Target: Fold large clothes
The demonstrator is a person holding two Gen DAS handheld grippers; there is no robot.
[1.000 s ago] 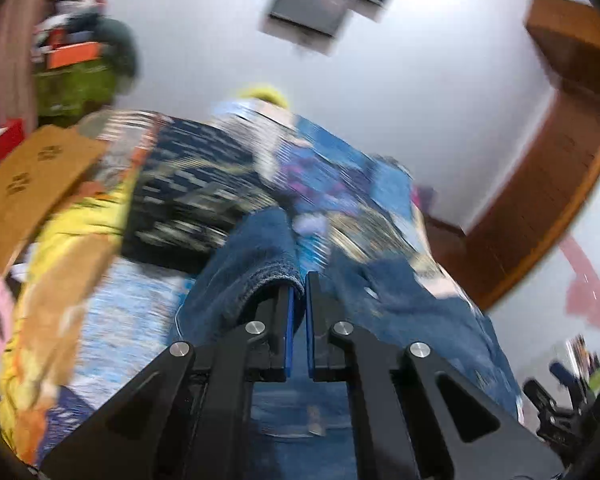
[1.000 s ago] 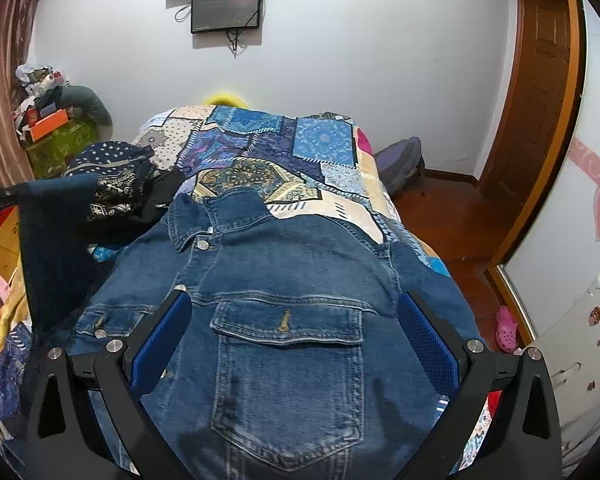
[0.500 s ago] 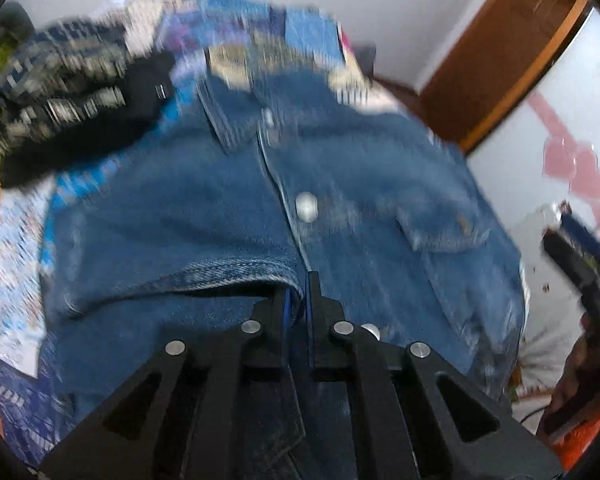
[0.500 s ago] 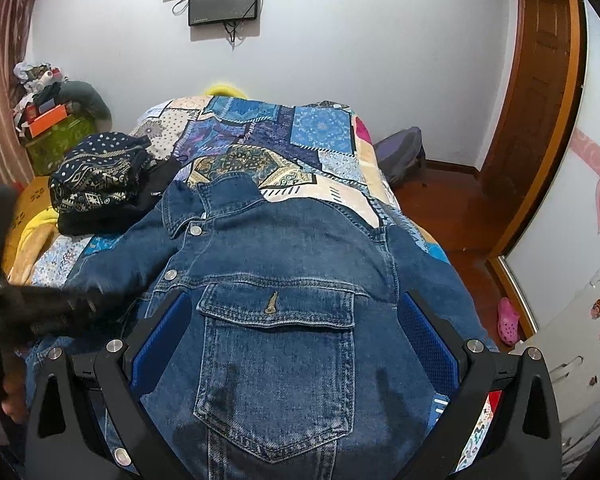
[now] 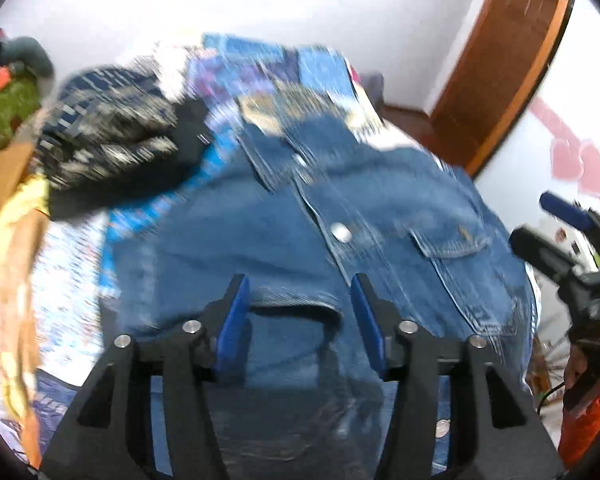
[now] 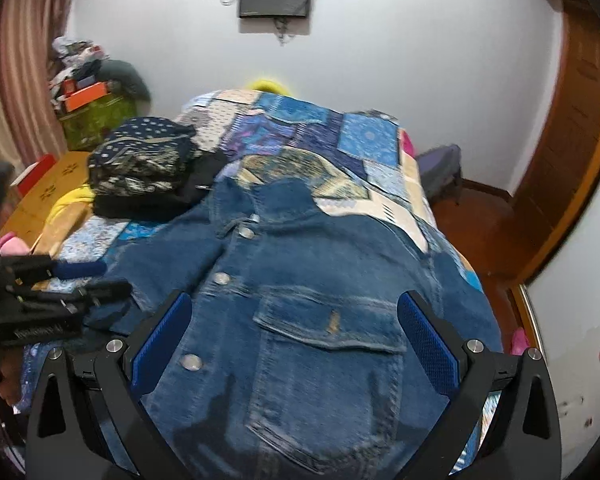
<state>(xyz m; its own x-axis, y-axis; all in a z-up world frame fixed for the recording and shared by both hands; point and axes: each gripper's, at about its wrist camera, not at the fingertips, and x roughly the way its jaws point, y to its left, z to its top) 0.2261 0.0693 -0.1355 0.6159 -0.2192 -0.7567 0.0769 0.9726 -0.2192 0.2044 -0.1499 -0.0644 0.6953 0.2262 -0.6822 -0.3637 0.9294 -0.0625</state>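
Observation:
A blue denim jacket (image 6: pixel 320 280) lies front up on the patchwork bed, collar toward the far wall; it also shows in the left wrist view (image 5: pixel 292 232). Its left sleeve is folded across the front, with the cuff (image 5: pixel 292 304) lying between my left fingers. My left gripper (image 5: pixel 298 320) is open and holds nothing, just above that cuff. My right gripper (image 6: pixel 298 336) is wide open and empty above the chest pocket (image 6: pixel 332 324). The left gripper also shows at the left edge of the right wrist view (image 6: pixel 60 284).
A folded dark patterned garment (image 6: pixel 144 168) lies on the bed's left side beside the jacket's collar. The patchwork bedspread (image 6: pixel 300 132) extends to the far wall. A cardboard box (image 6: pixel 40 200) and clutter (image 6: pixel 88 92) stand left; a wooden door (image 6: pixel 572 140) right.
My left gripper carried the sleeve over onto the jacket front, then opened and let the cuff go. My right gripper stayed open and shifted slightly over the pocket.

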